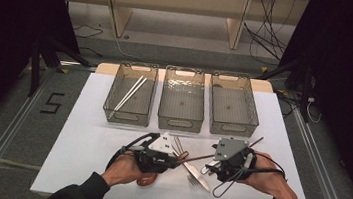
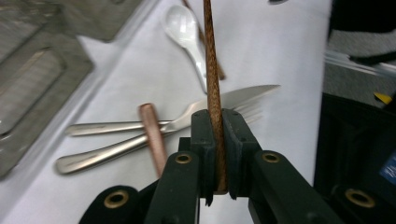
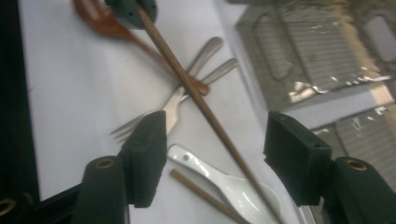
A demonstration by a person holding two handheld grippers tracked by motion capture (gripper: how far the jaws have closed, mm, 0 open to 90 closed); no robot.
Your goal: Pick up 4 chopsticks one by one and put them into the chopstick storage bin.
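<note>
Grey floor [image 1: 5,125], wooden shelf frame [image 1: 174,8], dark surroundings beyond.

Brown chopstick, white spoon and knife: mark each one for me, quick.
Brown chopstick [image 2: 213,84]: left gripper view, on its shaft above the shut jaws.
White spoon [image 2: 181,24]: left gripper view, on its bowl.
Knife [image 2: 243,93]: left gripper view, on its blade.

There are 3 clear bins [image 1: 182,100]. 2 white chopsticks [image 1: 129,94] lie in 1 bin. On the table are 2 brown chopsticks [image 2: 213,79], 1 white spoon [image 2: 184,32], 1 knife [image 2: 224,100], 1 fork [image 3: 140,122] and 1 brown wooden spoon [image 3: 100,21].
</note>
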